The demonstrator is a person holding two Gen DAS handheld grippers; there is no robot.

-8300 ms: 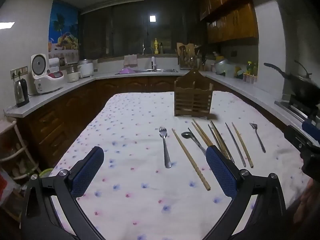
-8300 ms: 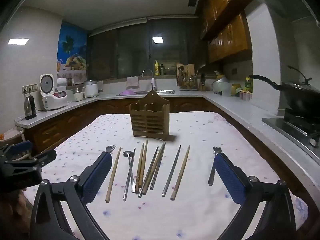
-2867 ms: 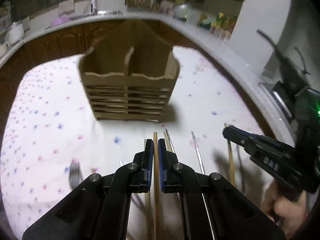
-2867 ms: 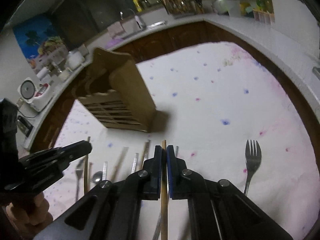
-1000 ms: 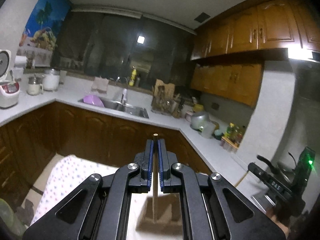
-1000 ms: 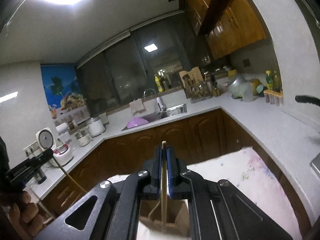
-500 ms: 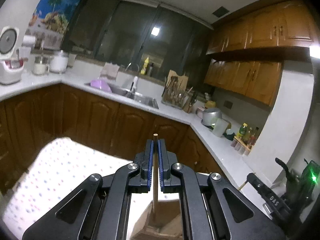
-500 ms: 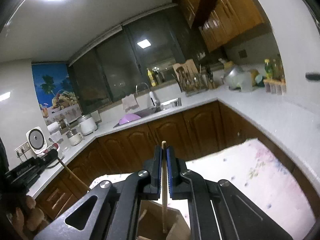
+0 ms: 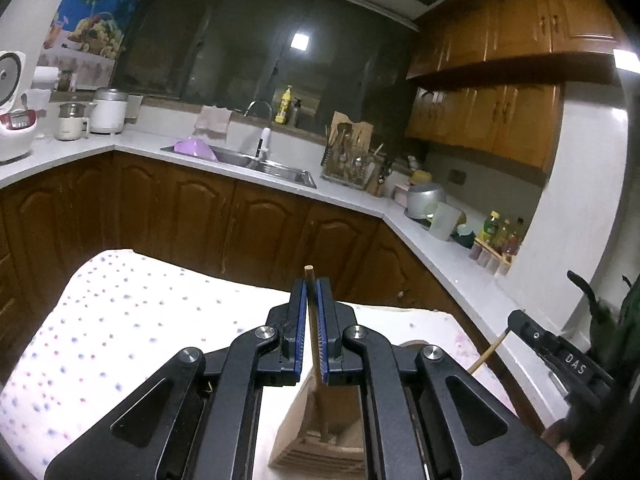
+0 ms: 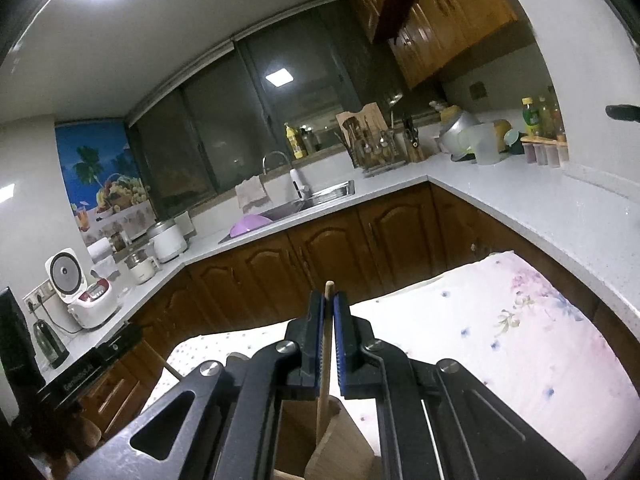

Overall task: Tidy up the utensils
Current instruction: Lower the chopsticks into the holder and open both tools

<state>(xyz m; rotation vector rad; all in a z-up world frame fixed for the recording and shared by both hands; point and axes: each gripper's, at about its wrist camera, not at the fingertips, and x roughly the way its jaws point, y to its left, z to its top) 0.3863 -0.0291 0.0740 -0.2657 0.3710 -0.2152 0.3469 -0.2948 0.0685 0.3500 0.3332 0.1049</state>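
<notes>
My left gripper is shut on a wooden chopstick that stands upright, its lower end down inside the wooden utensil holder just below the fingers. My right gripper is shut on a second wooden chopstick, likewise upright with its lower end inside the same holder. The right gripper also shows at the right edge of the left wrist view, with its chopstick slanting below it. The left gripper appears at the lower left of the right wrist view. The utensils on the table are hidden.
The holder stands on a table under a white cloth dotted with small flowers. Brown cabinets and a pale worktop wrap around behind, with a sink, a rice cooker, a kettle and bottles. A pan handle juts in at the right.
Both grippers have sunk with their chopsticks, so each lower end now reaches deeper into the holder. More of the table and cabinets fills both views.
</notes>
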